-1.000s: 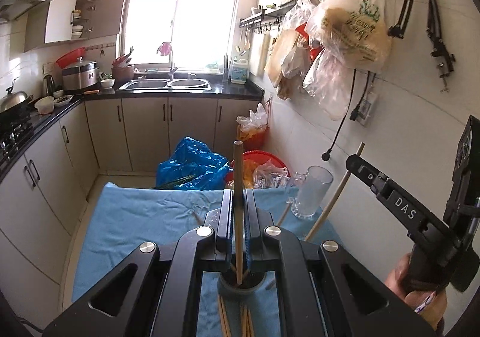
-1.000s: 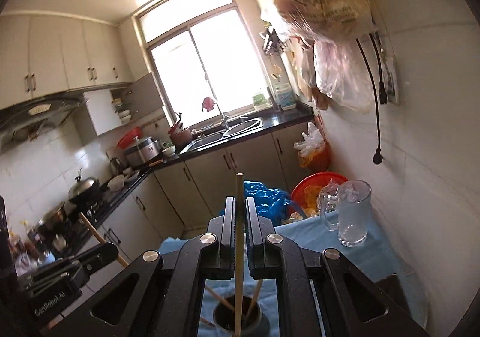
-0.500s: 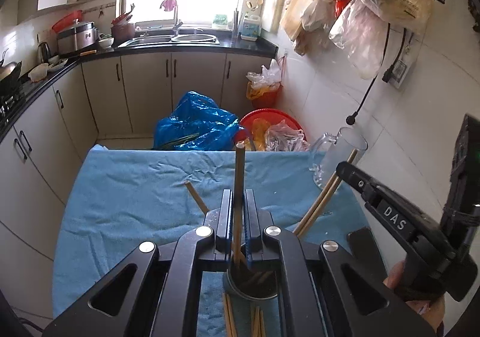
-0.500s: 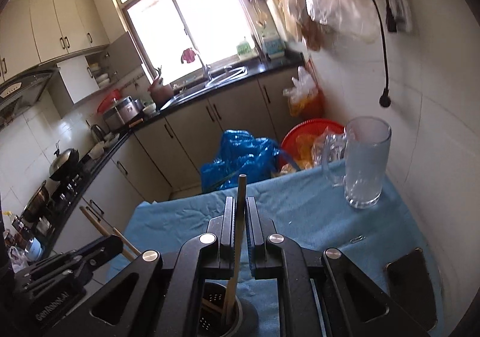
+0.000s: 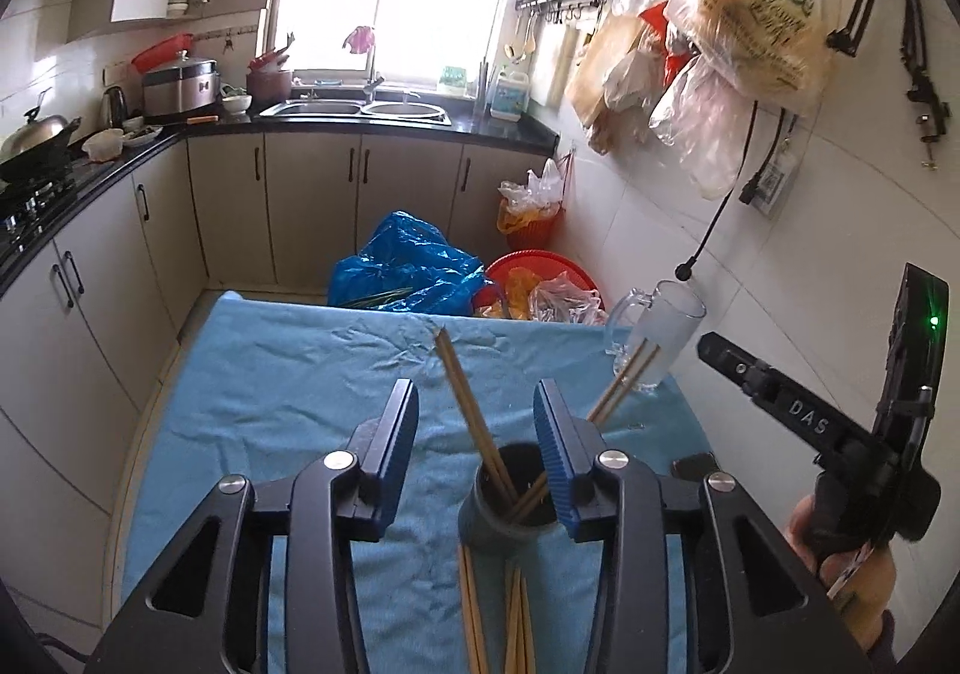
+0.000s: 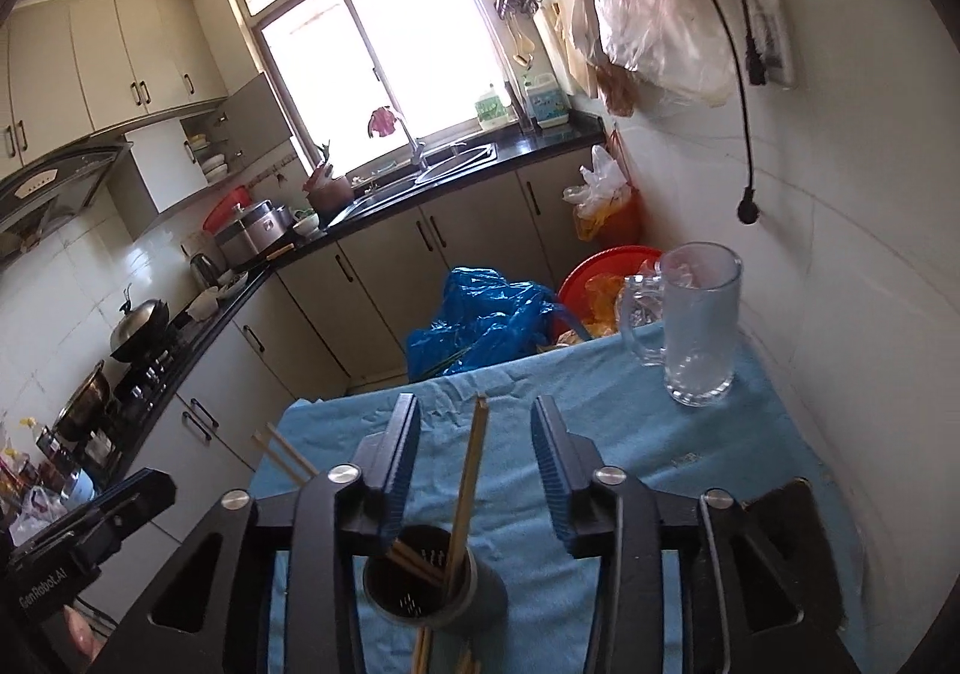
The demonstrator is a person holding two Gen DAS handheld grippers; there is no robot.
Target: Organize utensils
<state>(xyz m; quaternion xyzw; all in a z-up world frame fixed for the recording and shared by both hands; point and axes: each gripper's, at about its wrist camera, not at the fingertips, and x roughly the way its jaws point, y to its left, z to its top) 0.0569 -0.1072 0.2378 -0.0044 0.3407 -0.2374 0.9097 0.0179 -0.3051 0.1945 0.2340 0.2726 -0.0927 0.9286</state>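
"DAS" on the right claw [image 5: 798, 416]; apparently "GenRobot.AI" on the left claw [image 6: 42, 587].

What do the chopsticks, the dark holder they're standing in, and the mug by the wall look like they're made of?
Chopsticks: likely wood or bamboo, with a matte tan colour and squared ends. Holder: dark grey cylinder with a dull sheen and drain holes in the bottom, probably plastic, though coated metal is possible. Mug: clear glass, see-through with a thick base and handle.

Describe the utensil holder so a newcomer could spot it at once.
Start at the blue cloth covering the table. At its near edge stands a dark round holder with chopsticks leaning out. Unlike the clear glass mug at the far corner, it is opaque and perforated inside.
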